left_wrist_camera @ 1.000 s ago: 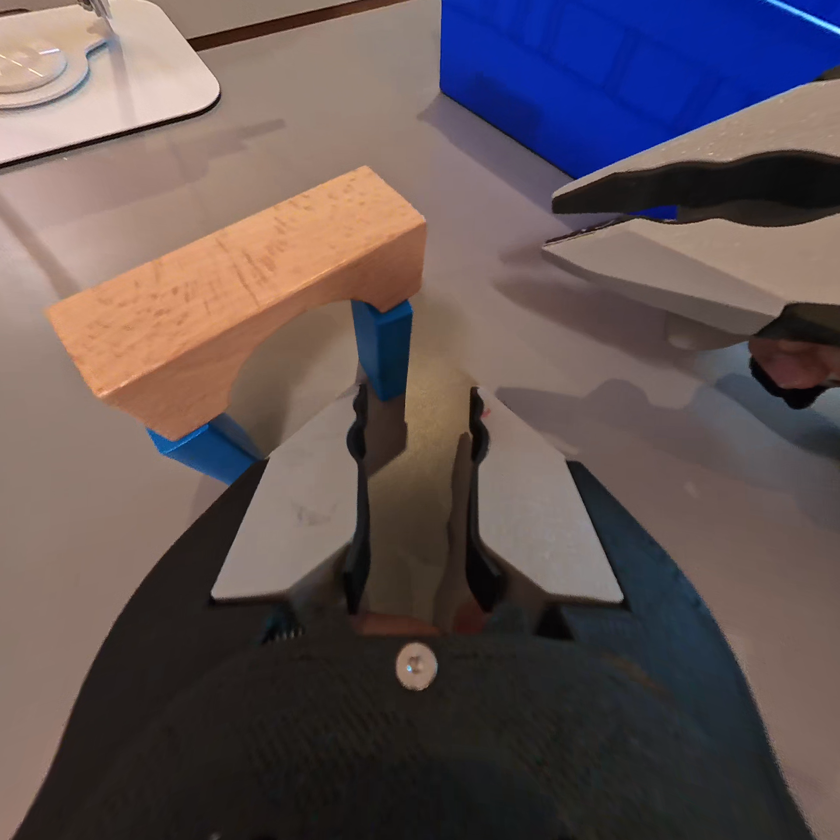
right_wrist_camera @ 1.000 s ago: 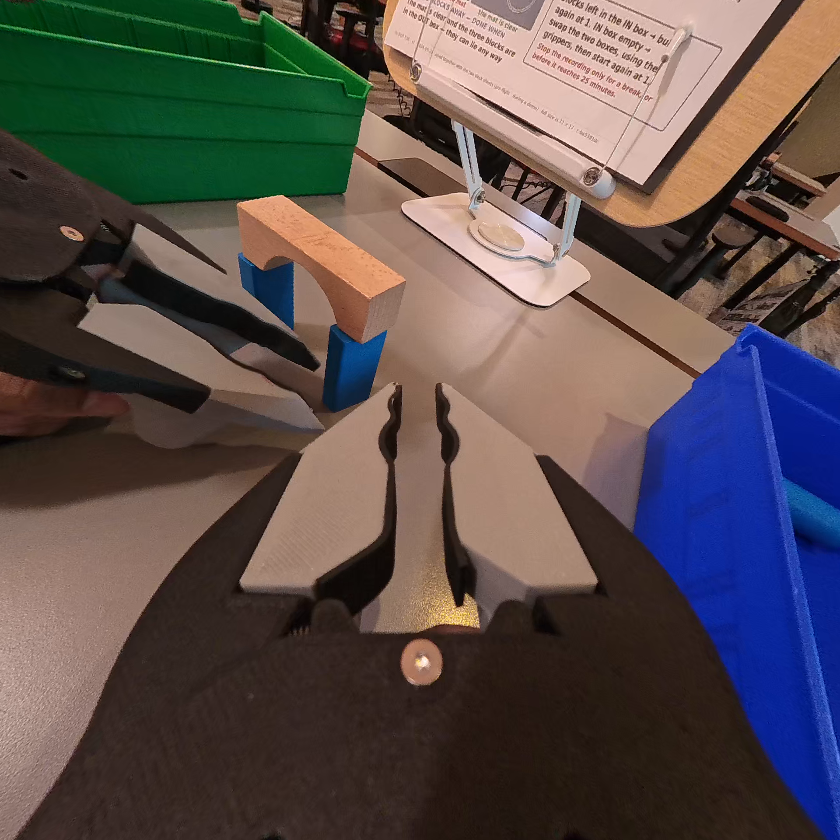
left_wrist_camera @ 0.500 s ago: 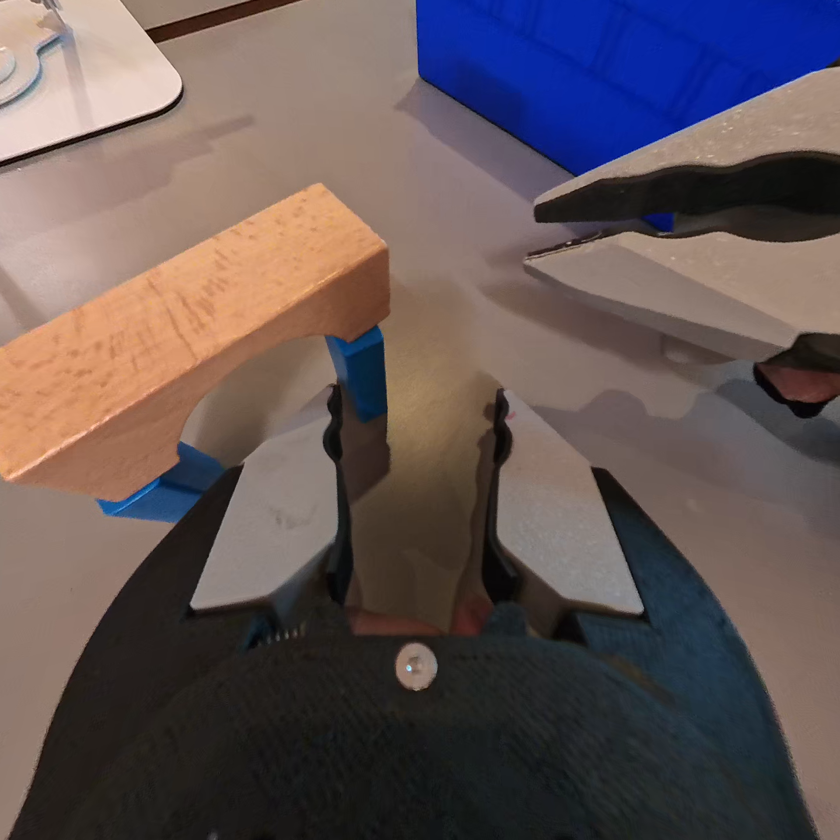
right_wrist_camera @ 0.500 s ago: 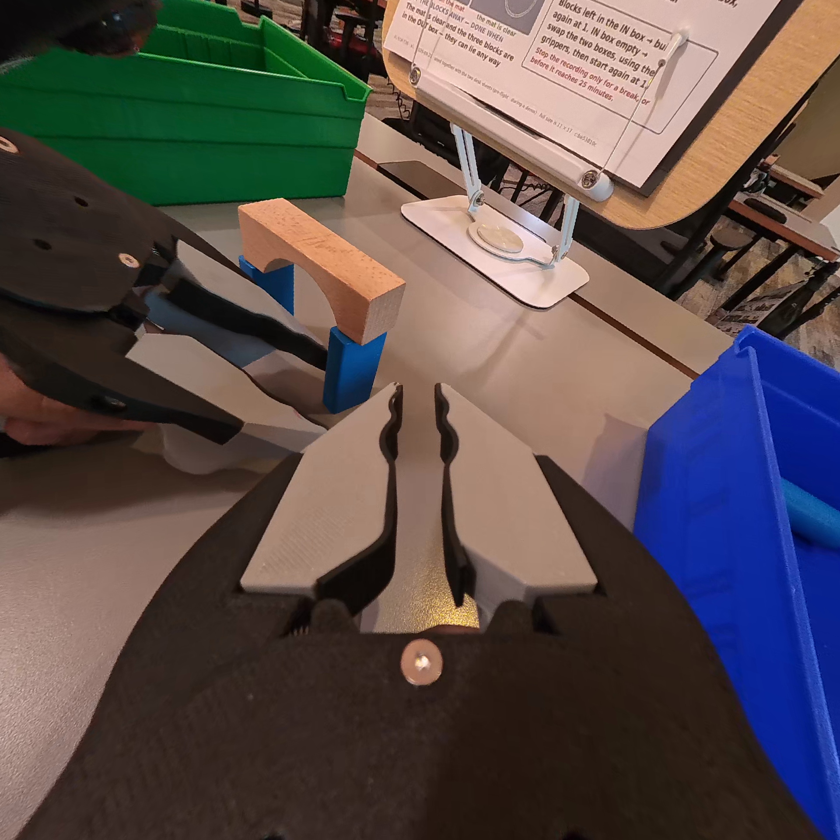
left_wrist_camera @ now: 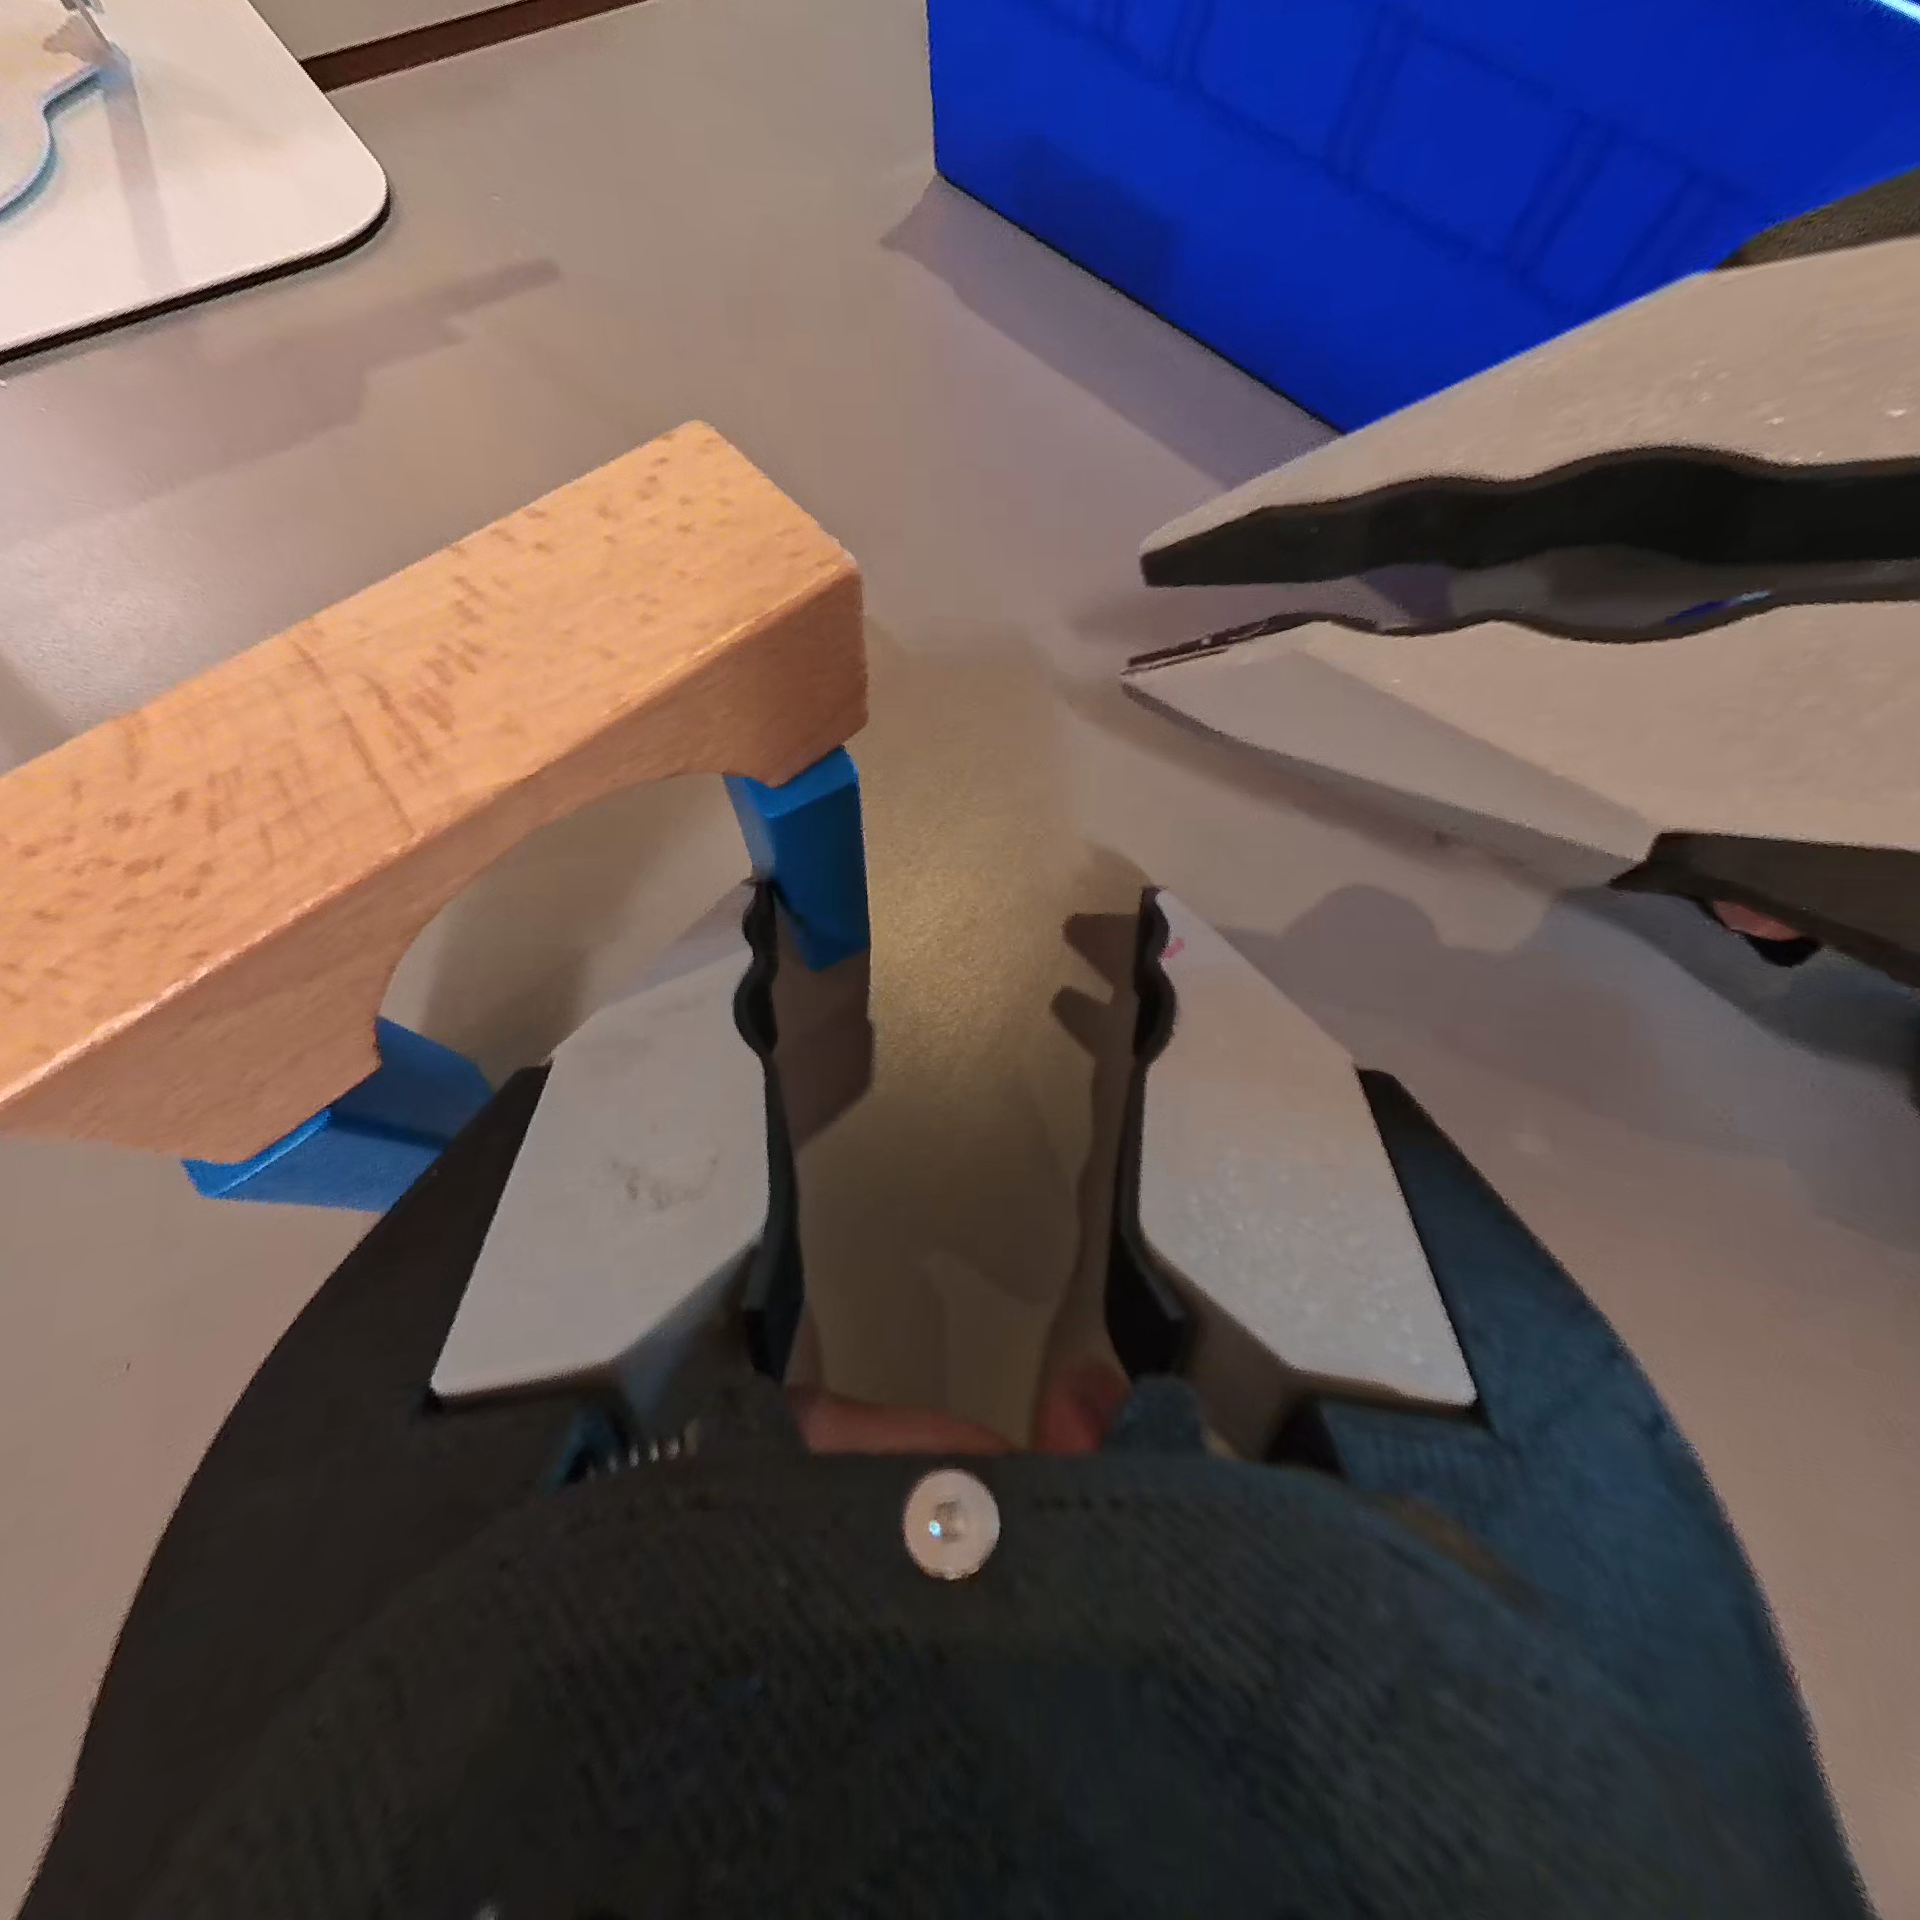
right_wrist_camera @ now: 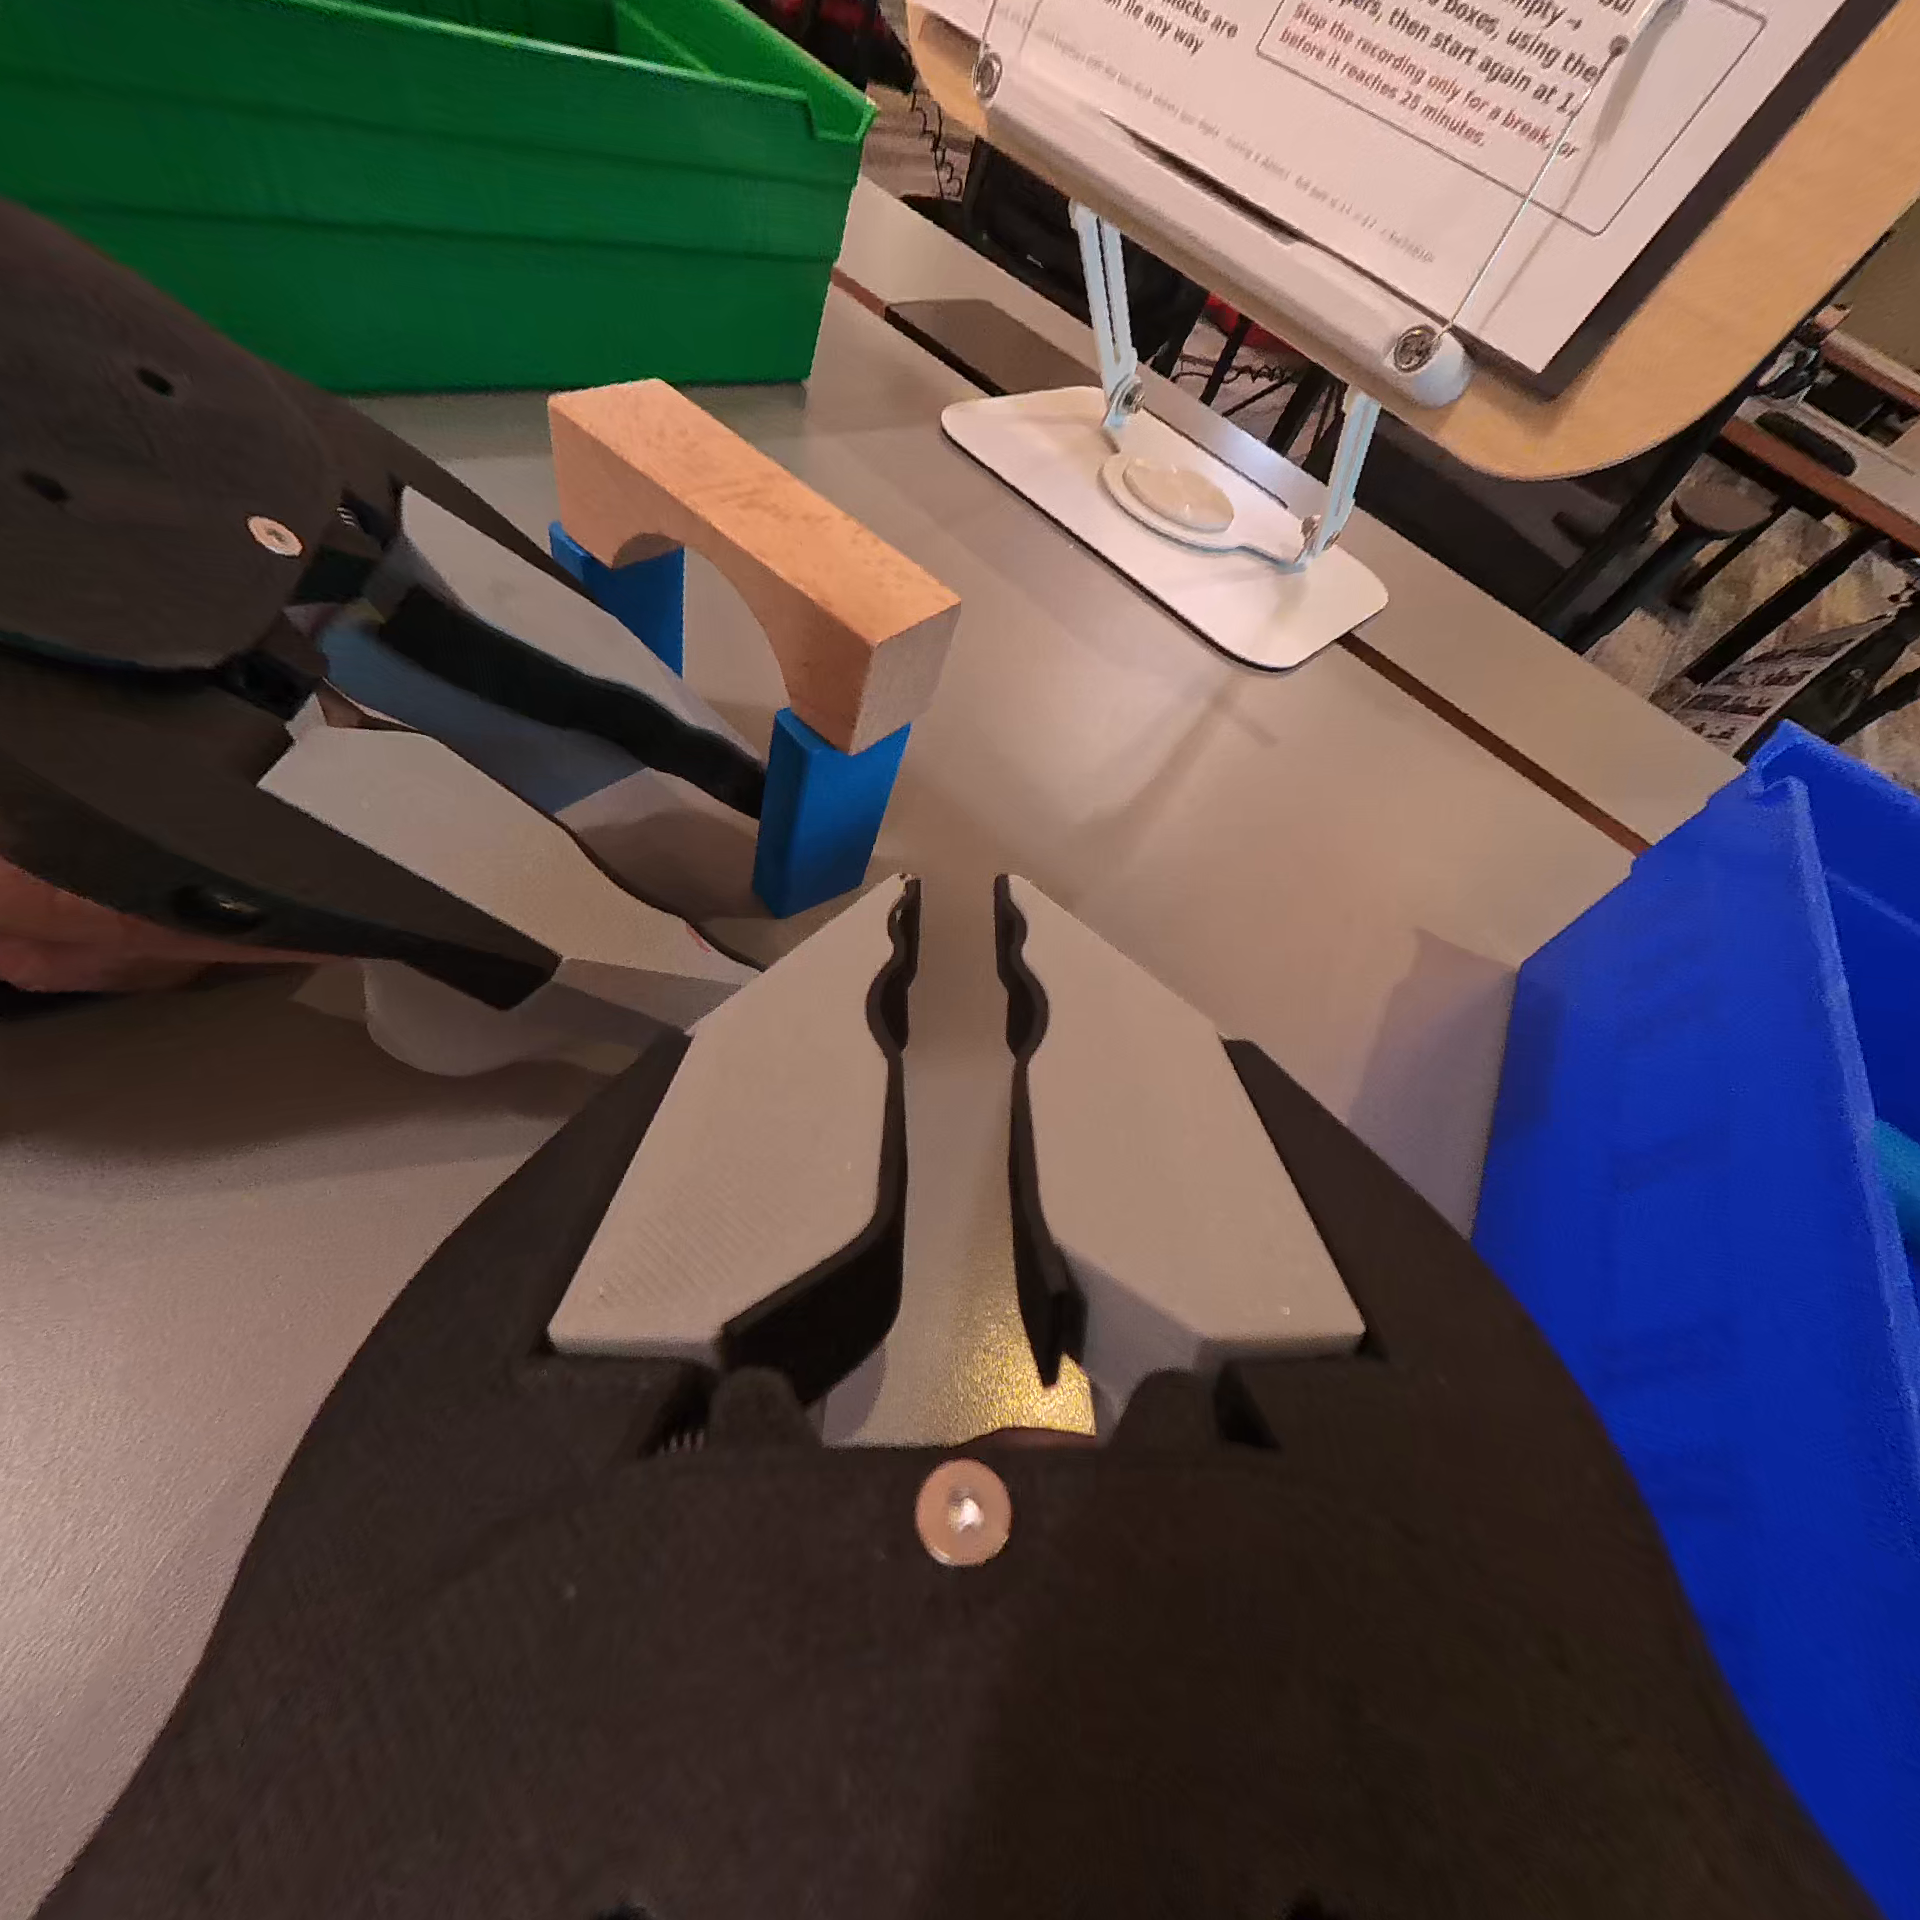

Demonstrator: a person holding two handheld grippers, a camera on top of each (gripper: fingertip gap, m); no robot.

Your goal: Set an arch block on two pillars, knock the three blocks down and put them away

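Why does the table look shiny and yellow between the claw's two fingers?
Left wrist view: a warm light glare lies on the grey table between the open left claw, with dark finger shadows beside it. Right wrist view: a smaller glint shows near the right claw's base; edges there bend from the wide lens.

Looks like a data-collection workspace in an office or classroom hall. A grey table (right_wrist_camera: 1195,790) carries a green bin (right_wrist_camera: 416,208), a blue bin (right_wrist_camera: 1714,1195) and a stand with a printed instruction sheet (right_wrist_camera: 1351,94); more tables and stools (right_wrist_camera: 1714,520) stand behind.
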